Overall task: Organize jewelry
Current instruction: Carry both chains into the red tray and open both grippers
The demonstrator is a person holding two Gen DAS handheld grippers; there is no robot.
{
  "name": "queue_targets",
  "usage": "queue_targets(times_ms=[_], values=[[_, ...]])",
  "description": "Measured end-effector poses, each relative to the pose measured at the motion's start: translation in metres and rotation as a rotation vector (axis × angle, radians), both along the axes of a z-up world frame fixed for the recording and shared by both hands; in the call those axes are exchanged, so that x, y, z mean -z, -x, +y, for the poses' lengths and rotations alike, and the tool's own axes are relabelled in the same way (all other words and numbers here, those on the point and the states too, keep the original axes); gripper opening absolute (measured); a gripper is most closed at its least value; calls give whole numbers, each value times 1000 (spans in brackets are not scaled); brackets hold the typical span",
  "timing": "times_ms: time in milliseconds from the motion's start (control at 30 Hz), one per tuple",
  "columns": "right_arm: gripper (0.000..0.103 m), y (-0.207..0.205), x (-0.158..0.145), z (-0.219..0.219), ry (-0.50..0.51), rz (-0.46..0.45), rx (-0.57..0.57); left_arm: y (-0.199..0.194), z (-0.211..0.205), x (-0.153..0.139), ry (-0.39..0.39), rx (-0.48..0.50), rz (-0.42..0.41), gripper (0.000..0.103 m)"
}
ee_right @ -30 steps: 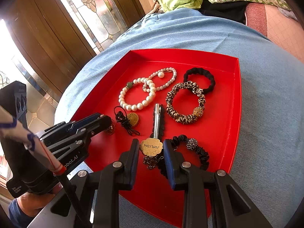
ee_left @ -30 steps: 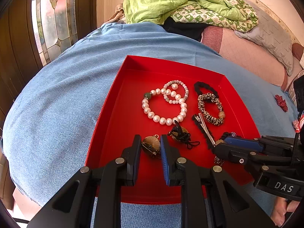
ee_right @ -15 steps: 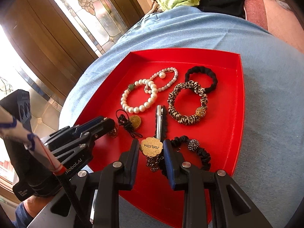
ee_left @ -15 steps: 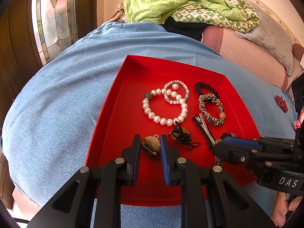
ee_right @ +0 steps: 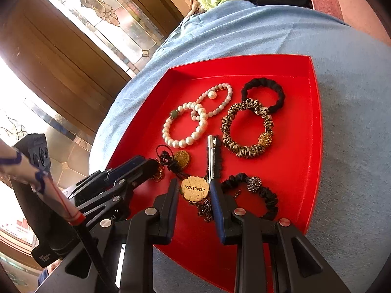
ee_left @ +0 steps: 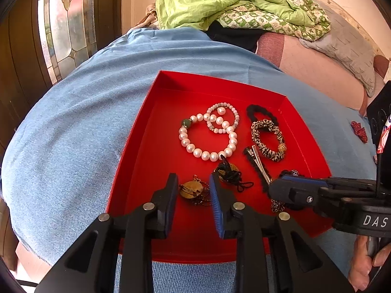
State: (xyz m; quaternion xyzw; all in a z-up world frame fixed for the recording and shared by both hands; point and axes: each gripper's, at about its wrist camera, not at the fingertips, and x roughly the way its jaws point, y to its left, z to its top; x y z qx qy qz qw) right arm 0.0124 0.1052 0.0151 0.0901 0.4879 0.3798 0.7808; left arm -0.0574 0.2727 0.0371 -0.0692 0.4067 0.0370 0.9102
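Observation:
A red tray on a blue cloth holds the jewelry. My left gripper is open, its fingers either side of a gold round pendant on a chain; I cannot tell if they touch it. My right gripper is open around a gold tag marked JINLUDA with a dark chain. Beyond lie a large pearl bracelet, a small pearl bracelet, a leopard scrunchie, a black scrunchie, a metal hair clip and a black beaded scrunchie.
A gold charm with black cord lies between the grippers. A green quilt and pillows sit on a sofa behind. A stained-glass door is at the left. A small red item lies on the cloth at right.
Both grippers have stayed over their pieces. The right wrist view has shifted slightly; the tag sits a little further out between the right fingers.

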Motion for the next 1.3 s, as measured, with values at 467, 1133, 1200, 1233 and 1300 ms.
queue_targets(times_ms=[467,1133,1200,1233,1300], values=[[29,-3,3,-2,-53,61,-8,4,4,-5,1,-17,-17,35],[34,0,-2,-7,-41,53,0,6,5,-3,1,-15,-12,41],[38,4,-7,-7,-19,25,-2,8,3,-2,-1,-14,-8,47],[43,7,-10,-7,-1,3,-1,8,2,-2,-4,-16,-6,49],[50,11,-14,-9,28,-34,2,11,0,-2,-9,-20,-5,51]])
